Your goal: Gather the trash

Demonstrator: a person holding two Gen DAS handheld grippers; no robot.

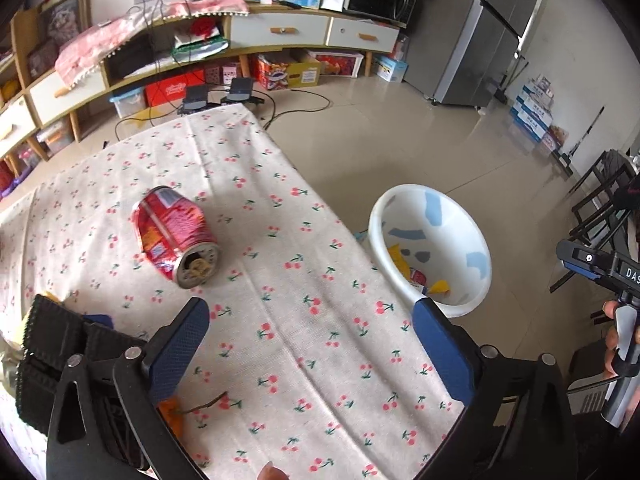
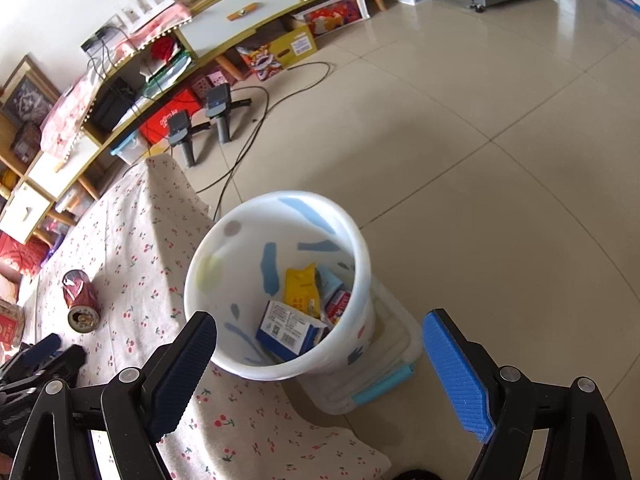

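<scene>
A dented red drink can (image 1: pixel 174 234) lies on its side on the cherry-print tablecloth (image 1: pixel 304 312), ahead and left of my open, empty left gripper (image 1: pixel 310 316). A small orange scrap with a twig (image 1: pixel 180 412) lies by its left finger. The white trash bin (image 1: pixel 430 248) stands on the floor off the table's right edge. My right gripper (image 2: pixel 320 332) is open and empty above the bin (image 2: pixel 280 280), which holds a blue box (image 2: pixel 288 330), a yellow packet (image 2: pixel 302 288) and other wrappers. The can also shows in the right wrist view (image 2: pixel 80 300).
A black object (image 1: pixel 52 360) sits on the table at the left. The bin rests on a clear lidded box (image 2: pixel 376 364). A low cabinet (image 1: pixel 280 32), cables, two spare grippers (image 2: pixel 200 124), a fridge (image 1: pixel 484 32) and chairs (image 1: pixel 600 208) stand around the tiled floor.
</scene>
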